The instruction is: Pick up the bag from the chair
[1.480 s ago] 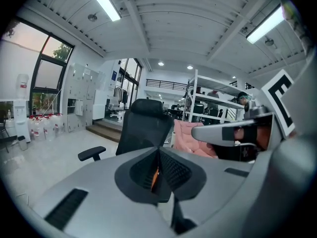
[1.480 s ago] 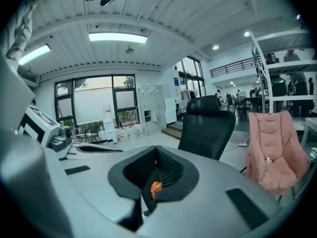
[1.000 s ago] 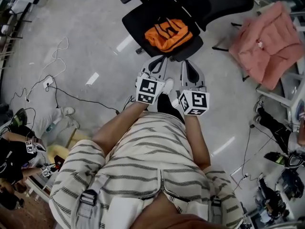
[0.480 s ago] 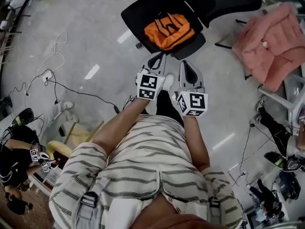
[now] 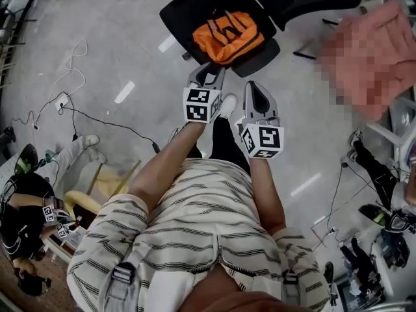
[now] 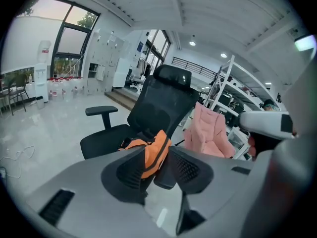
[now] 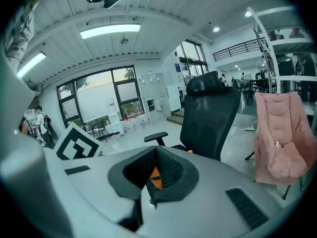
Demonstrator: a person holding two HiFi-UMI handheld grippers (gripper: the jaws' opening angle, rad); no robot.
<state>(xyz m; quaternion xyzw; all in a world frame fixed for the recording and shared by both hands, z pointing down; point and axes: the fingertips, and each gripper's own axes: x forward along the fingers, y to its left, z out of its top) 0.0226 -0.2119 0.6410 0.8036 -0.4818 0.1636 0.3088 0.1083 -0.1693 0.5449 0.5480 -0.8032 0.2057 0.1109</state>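
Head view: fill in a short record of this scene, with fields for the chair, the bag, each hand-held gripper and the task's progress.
chair: black office chair, ahead of the person
bag: orange, lying on the chair's seat
left hand-held gripper: jaws apart, just been opening, nothing between them, short of the bag
right hand-held gripper: jaw tips together, empty
progress: bag not yet picked up

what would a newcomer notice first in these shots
The orange bag on the seat of the black office chair, top centre of the head view, grabs the eye first. Short of it hover the left gripper and right gripper; the left's jaws have just been opening, nothing in them yet. A pink padded cover hangs to the chair's right.
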